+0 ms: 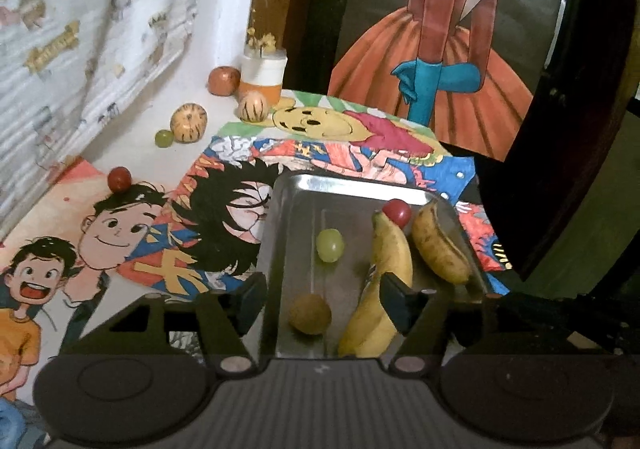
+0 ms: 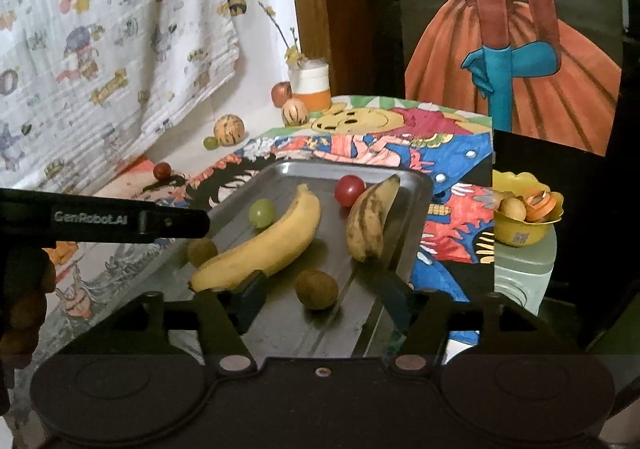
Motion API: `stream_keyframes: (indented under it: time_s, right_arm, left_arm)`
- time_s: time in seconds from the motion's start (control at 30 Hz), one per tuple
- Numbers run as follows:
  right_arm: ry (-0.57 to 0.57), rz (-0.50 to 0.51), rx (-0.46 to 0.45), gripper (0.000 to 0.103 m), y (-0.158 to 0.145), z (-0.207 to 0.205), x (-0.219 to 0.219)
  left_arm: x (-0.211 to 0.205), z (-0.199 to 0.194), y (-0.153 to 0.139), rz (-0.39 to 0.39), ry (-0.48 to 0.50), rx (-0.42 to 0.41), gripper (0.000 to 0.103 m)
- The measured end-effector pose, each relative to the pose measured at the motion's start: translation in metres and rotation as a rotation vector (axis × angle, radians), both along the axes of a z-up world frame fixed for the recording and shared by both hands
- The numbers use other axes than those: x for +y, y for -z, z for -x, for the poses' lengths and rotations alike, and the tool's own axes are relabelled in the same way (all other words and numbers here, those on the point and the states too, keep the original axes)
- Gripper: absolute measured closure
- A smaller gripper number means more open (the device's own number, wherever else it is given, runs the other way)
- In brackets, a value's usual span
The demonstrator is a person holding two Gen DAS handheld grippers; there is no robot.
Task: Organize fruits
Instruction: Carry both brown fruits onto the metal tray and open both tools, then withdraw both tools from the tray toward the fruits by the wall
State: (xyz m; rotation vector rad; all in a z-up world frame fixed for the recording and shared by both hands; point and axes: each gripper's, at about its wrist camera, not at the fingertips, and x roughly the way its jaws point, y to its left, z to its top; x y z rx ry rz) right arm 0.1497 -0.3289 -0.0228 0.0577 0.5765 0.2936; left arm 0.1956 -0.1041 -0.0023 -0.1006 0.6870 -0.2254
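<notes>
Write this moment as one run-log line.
task: organize fruits | left gripper: open, above tray | right gripper: open, above tray | in tray: two bananas, grape, tomato | still on table: tomato, grape

Your right gripper (image 2: 320, 299) hangs open over the tray (image 2: 416, 185). On the tray: long banana (image 2: 272, 241), spotted banana (image 2: 366, 221), tomato (image 2: 349, 190), grape (image 2: 262, 212) and a brown fruit (image 2: 317, 289) between your fingers.

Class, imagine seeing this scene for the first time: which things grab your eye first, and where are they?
A steel tray sits on bright cartoon drawings, holding two bananas, a red tomato and a green grape. Behind stands a painting of an orange gown.
</notes>
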Motion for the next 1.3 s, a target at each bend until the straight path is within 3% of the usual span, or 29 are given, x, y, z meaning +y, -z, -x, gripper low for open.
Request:
stream_keyframes:
  time_s: [0.27,0.67,1.0,1.3]
  right_arm:
    - [0.022,-0.044,-0.020,0.004,-0.014,0.039,-0.004]
    - [0.015,-0.061,0.011,0.001,-0.019,0.091,0.006]
    - [0.010,-0.029,0.124,0.001,-0.007,0.118,0.017]
    - [-0.044,0.057,0.191,0.001,-0.006,0.115,0.038]
  left_arm:
    - [0.018,0.035,-0.017,0.028,-0.060,-0.056,0.000]
    - [0.050,0.095,-0.019,0.048,-0.090,-0.062,0.000]
    - [0.069,0.138,-0.007,-0.013,-0.083,-0.017,0.000]
    - [0.095,0.155,0.001,-0.064,-0.113,0.036,0.000]
